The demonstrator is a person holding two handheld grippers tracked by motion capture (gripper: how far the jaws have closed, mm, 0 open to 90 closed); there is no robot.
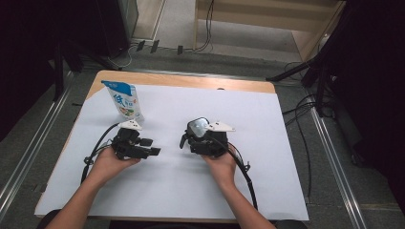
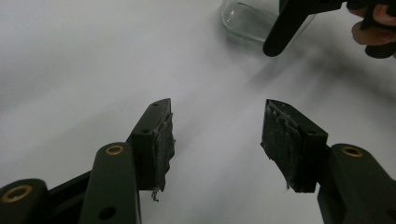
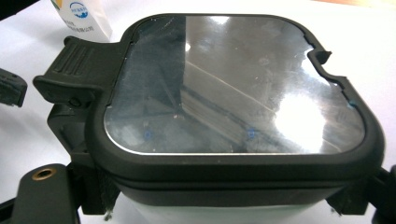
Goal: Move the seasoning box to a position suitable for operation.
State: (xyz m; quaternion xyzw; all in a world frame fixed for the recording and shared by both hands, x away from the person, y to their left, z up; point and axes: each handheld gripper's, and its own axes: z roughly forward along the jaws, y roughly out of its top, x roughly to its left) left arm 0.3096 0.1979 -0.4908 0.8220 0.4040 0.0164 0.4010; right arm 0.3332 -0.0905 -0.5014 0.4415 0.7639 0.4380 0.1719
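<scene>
High view: both forearms entering from the bottom edge, wrists resting low on the white sheet point(image 1: 267, 143) covering the table point(image 1: 191, 78). Left hand point(image 1: 112, 160) wrapped around the left gripper point(image 1: 152, 147), pointing toward the right hand point(image 1: 220, 162). Right gripper point(image 1: 193, 138) near the middle of the sheet, clamped on a lidded container point(image 1: 198, 127) with black rim and shiny lid, lid face turned toward the far left. A white and blue pouch point(image 1: 125, 101) standing upright at the far left part of the sheet, just beyond the left gripper. Much bare sheet to the right and at the near side; the sheet's far edge well behind the container.

Left gripper view: the two black jaws spread apart, nothing between them, only bare white surface under them. Worn pads point(image 2: 163, 140) facing each other. At the top, the clear glass body of the container point(image 2: 245, 21), and beside it a black latch part and fingers of the right hand point(image 2: 373, 28). Free room between the jaws and the container.

Right gripper view: container point(image 3: 233, 93) close, pinched from both sides by the jaws low at the frame corners. Almost square lid, so no clear long axis; latch tab point(image 3: 77, 70) pointing to the left, small notch at the upper right corner. Pouch point(image 3: 81, 16) beyond the upper left corner, apart from the container.
</scene>
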